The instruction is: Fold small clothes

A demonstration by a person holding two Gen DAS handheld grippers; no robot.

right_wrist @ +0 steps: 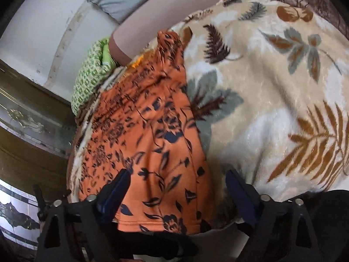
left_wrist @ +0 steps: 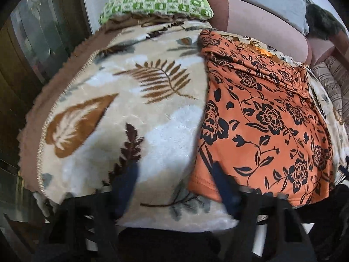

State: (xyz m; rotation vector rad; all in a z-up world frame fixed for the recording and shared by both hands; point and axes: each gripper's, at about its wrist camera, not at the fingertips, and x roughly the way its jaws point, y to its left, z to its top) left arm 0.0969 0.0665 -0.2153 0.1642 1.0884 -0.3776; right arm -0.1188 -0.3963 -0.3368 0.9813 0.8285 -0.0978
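left gripper (left_wrist: 174, 187) fingers apart over orange floral garment (left_wrist: 261, 120) corner; right gripper (right_wrist: 177, 193) fingers wide, straddling hem

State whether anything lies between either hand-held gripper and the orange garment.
Nothing visible does. The orange floral garment lies bare on the leaf-print blanket. The left hand-held gripper straddles its near corner, and the right hand-held gripper, jaws apart, its near hem.
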